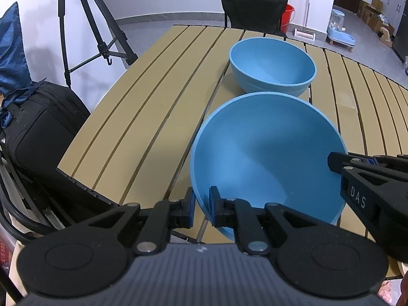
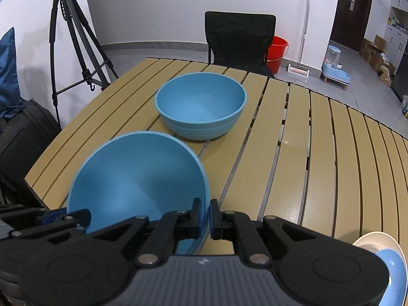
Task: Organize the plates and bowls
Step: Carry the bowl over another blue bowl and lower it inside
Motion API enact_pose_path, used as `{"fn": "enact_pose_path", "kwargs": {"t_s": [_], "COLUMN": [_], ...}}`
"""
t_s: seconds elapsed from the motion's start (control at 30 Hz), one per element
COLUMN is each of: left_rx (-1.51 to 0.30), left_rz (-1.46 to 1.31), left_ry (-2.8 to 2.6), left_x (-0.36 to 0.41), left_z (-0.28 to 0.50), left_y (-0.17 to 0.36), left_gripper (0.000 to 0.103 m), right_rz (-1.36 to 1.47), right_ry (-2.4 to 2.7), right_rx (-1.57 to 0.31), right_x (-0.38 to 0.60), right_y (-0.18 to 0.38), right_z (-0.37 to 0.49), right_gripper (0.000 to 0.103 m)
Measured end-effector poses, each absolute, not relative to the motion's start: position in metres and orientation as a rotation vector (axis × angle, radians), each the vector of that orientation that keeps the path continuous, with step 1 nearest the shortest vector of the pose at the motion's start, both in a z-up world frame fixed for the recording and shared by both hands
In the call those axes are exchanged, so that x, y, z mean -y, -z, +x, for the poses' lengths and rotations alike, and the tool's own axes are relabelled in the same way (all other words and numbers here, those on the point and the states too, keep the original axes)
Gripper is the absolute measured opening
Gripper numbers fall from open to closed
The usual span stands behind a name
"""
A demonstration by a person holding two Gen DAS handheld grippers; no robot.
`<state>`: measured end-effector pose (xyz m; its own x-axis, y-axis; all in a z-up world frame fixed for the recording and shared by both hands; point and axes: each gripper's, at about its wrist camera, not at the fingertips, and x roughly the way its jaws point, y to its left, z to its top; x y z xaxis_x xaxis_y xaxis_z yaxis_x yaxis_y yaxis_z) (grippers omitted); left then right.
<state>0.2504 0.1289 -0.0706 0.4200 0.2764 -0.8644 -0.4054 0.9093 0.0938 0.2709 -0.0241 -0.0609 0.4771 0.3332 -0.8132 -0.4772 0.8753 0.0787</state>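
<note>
Both hand-held grippers [image 1: 201, 205] [image 2: 206, 215] clamp near bowl's [image 1: 267, 158] rim; mouth tilted toward cameras.

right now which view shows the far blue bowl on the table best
The right wrist view: the far bowl shows whole, from rim to base, on the table. In the left wrist view the held bowl covers its base.

Right of the right fingers [image 2: 213, 216], stacked plates [image 2: 392, 262] run off frame; their count is perhaps two.
</note>
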Motion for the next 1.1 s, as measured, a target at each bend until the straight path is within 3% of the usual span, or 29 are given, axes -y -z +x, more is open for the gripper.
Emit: {"fn": "enact_pose_path", "kwargs": {"t_s": [0.83,1.1], "left_rx": [-1.056,-1.025], "left_rz": [-0.163,-0.179], "left_ry": [-0.422,-0.436], "left_x": [-0.134,-0.140], "left_z": [0.251,0.243], "left_y": [0.069,0.060], "left_gripper": [0.014,0.040], "right_rz": [-0.149,-0.092], "right_ry": [-0.505,-0.511], "right_rx": [-0.970,-0.954], "right_x": [0.027,0.039], "right_y": [0.063,0.055], "right_z": [0.274,0.271], "right_gripper": [0.010,0.028]}}
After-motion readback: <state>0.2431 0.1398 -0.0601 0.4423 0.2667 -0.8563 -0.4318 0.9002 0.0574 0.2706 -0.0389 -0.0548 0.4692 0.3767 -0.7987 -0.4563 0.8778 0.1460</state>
